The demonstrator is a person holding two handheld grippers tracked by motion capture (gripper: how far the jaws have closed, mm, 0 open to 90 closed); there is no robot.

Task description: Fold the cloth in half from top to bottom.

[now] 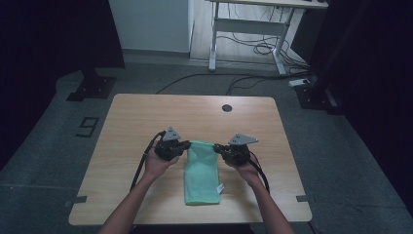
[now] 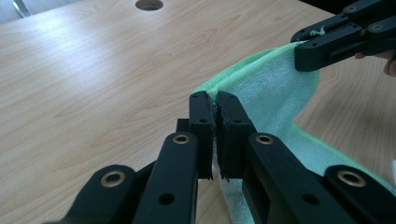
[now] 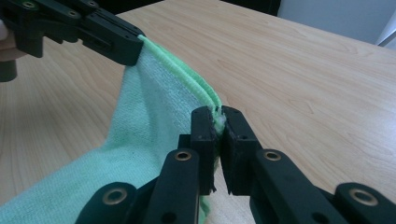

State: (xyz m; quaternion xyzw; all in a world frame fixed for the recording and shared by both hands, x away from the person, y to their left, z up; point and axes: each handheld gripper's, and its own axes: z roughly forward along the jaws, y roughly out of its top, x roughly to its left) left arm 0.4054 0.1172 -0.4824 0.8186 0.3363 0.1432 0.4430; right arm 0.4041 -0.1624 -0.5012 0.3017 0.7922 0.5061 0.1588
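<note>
The fingers (image 2: 203, 121) of the left gripper (image 2: 215, 116) are pressing together on the hemmed far edge of the green cloth (image 1: 202, 170), with a sliver of fabric pinched between them, and the fingers (image 3: 233, 135) of the right gripper (image 3: 218, 122) are doing the same on that edge at its other corner. Each is biting right at the hem, probably because the thick seam is giving a surer hold than the loose weave. Between the two grips the edge is running nearly taut and raised off the counter (image 1: 146, 117), so the cloth is hanging from it in a slope while its near part is lying flat toward the person's side. Holding both far corners at once is keeping the edge straight and the layers together, which suits a fold or a lift, judging from the narrow, doubled look of the cloth. In the high view the left gripper (image 1: 171, 146) and the right gripper (image 1: 233, 150) are sitting level with each other at either side of the cloth, near the middle of the counter, with the person's hands behind them. A small white tag seems to be showing at the cloth's near right edge, though it is too small to be sure. Beyond the counter, a white desk frame (image 1: 253, 34) and loose cables are lying on the floor.
</note>
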